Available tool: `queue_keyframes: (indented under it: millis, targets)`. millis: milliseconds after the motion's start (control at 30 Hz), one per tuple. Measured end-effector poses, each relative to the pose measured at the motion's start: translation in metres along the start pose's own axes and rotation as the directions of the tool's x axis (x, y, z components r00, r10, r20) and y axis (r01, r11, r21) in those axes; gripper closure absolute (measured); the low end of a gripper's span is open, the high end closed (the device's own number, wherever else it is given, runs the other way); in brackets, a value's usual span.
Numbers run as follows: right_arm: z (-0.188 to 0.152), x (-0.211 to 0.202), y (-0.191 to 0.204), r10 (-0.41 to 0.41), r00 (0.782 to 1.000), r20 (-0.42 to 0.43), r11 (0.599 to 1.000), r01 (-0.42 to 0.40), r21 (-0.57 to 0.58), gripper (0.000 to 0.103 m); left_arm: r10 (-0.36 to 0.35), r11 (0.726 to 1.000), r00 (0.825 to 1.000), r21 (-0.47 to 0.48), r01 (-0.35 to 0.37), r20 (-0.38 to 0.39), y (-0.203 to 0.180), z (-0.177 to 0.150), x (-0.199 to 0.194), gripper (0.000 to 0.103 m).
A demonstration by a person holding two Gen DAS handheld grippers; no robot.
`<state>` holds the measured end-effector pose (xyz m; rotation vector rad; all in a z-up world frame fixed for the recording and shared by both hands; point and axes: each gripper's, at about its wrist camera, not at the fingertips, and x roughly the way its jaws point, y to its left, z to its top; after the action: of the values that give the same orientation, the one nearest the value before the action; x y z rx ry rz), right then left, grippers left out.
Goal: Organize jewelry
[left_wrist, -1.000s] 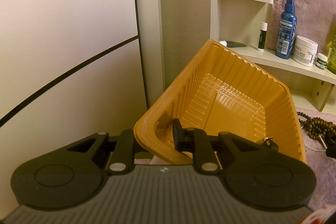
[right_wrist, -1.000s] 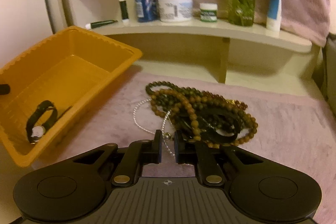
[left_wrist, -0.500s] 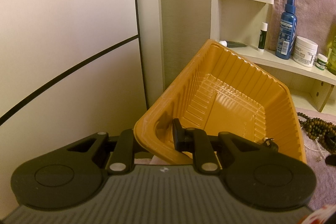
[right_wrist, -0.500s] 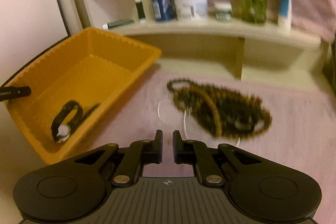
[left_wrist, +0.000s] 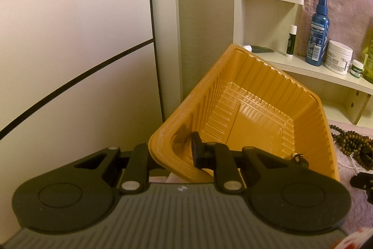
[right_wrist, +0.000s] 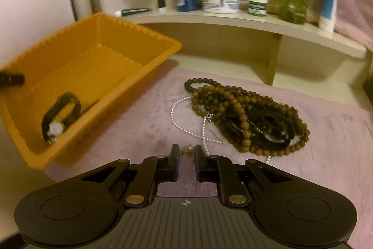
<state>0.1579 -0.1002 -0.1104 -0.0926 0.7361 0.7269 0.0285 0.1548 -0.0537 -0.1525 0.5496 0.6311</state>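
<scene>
1. Left wrist view: the left tongs (left_wrist: 172,155) were clamped on the near rim of the orange tray (left_wrist: 256,95), one finger inside the wall and the other outside, holding it tipped so its open side faced the right. Just right of the inner finger, a dark watch (left_wrist: 299,159) peeked over the tongs' body at the tray's low corner; most of it was hidden. Further right lay part of the bead pile (left_wrist: 352,144), cut off by the frame edge, and below it a black tip that was probably the other tongs

2. Right wrist view: the right tongs (right_wrist: 185,152) stood narrowly apart and had just been easing open, with nothing pressed between the pads. A small brownish piece (right_wrist: 186,149) lay on the pink cloth (right_wrist: 139,127) right ahead of the gap; it was too blurred to name. Ahead and right sat the tangled pile of brown and dark beads, with a thin pearl strand (right_wrist: 186,123) looping out toward the tongs. The tray was up left, the watch (right_wrist: 59,118) inside it

3. Step in hand, as I judged it: fetching the next piece for the tray. The next move would call for spreading a little wider, lowering over the small piece or the strand, and pinching cleanly without dragging the tangle along
</scene>
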Motion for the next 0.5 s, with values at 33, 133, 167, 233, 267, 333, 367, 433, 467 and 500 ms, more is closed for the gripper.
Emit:
queue_keyframes:
  millis: [33, 133, 167, 233, 267, 333, 367, 433, 467, 500]
  targets:
    - [-0.001, 0.001, 0.002, -0.007, 1.0, 0.005, 1.0, 0.007, -0.019, 0.09, 0.001, 1.0, 1.0, -0.001, -0.001, 0.0, 0.0, 0.0, 0.0, 0.087]
    - [0.0, 0.005, 0.006, -0.021, 1.0, 0.01, 0.998, 0.021, -0.051, 0.09, 0.002, 1.0, 1.0, -0.003, -0.002, -0.001, -0.001, 0.0, 0.001, 0.087]
    - [0.0, 0.006, 0.006, -0.022, 1.0, 0.01, 0.998, 0.022, -0.056, 0.09, 0.002, 1.0, 1.0, -0.003, -0.002, -0.001, 0.0, 0.0, 0.001, 0.087]
    - [0.002, 0.008, 0.008, -0.024, 1.0, 0.012, 0.997, 0.025, -0.071, 0.09, 0.001, 1.0, 1.0, -0.003, -0.001, -0.001, 0.0, 0.0, 0.001, 0.087]
    - [0.002, 0.009, 0.009, -0.026, 1.0, 0.014, 0.996, 0.027, -0.079, 0.09, 0.001, 1.0, 1.0, -0.004, -0.001, -0.001, 0.0, 0.0, 0.001, 0.087]
    - [0.002, 0.01, 0.011, -0.032, 0.999, 0.016, 0.994, 0.034, -0.106, 0.09, 0.002, 1.0, 1.0, -0.004, -0.002, -0.001, 0.0, 0.0, 0.001, 0.087]
    - [0.003, 0.011, 0.012, -0.034, 0.999, 0.017, 0.992, 0.036, -0.119, 0.09, 0.002, 1.0, 1.0, -0.004, -0.002, -0.001, 0.0, 0.0, 0.001, 0.087]
    - [0.003, 0.01, 0.013, -0.036, 0.999, 0.016, 0.991, 0.037, -0.127, 0.09, 0.002, 1.0, 1.0, -0.003, -0.002, -0.001, 0.0, 0.0, 0.001, 0.087]
    - [0.003, 0.01, 0.013, -0.035, 0.999, 0.017, 0.991, 0.037, -0.125, 0.091, 0.001, 1.0, 1.0, -0.003, -0.001, -0.001, 0.0, 0.0, 0.001, 0.087]
    - [0.002, 0.01, 0.012, -0.034, 0.999, 0.017, 0.992, 0.036, -0.121, 0.091, 0.001, 1.0, 1.0, -0.003, -0.001, -0.001, 0.0, 0.0, 0.001, 0.087]
